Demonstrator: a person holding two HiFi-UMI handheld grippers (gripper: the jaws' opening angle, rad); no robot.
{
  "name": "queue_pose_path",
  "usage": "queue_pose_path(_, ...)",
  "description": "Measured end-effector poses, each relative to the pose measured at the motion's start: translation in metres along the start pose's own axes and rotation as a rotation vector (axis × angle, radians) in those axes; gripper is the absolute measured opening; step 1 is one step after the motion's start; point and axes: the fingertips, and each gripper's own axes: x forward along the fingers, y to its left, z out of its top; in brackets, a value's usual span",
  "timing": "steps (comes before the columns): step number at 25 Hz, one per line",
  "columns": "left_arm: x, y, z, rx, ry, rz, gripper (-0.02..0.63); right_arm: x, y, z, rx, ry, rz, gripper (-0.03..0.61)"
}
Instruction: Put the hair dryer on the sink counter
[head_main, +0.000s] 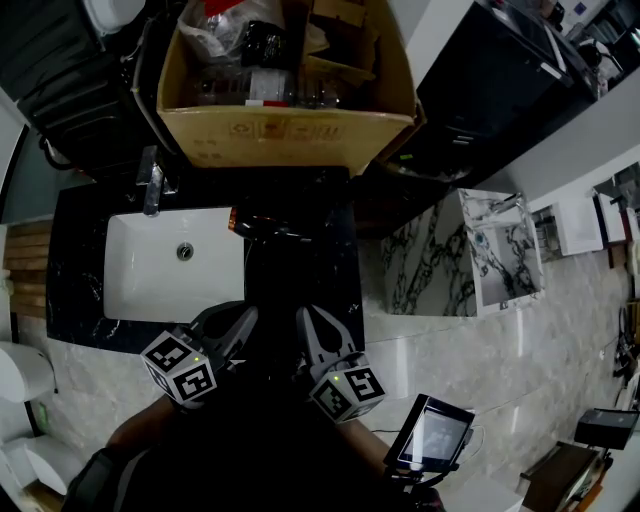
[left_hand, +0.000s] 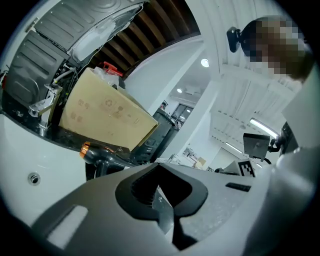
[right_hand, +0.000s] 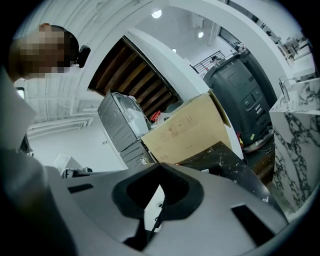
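Though the hair dryer (head_main: 268, 226) is black on a black sink counter (head_main: 335, 280), its orange ring gives it away. It lies on the counter just right of the white basin (head_main: 150, 270), close under a big cardboard box (head_main: 290, 135) crammed with bags and bottles. That box crowds the counter's back edge, with the faucet (head_main: 152, 182) at its left corner. Both grippers hang near the counter's front edge, apart from the dryer. The left gripper (head_main: 243, 314) has its jaws pressed together on nothing, and the right gripper (head_main: 306, 316) looks the same. A marble-patterned block (head_main: 500, 250) stands off to the right. From above, the dryer's outline is lost in the dark.
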Motion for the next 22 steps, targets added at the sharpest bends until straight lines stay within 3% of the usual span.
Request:
queue_pose_path(7,-0.001,-0.005,0.0,0.014,-0.003,-0.003,0.002,-0.004,0.009,0.0,-0.056,0.005,0.014,-0.005)
queue_pose_path(22,-0.005,0.0,-0.005,-0.014,0.0,0.024,0.002,-0.009,0.016,0.003,-0.068,-0.015,0.037,-0.005)
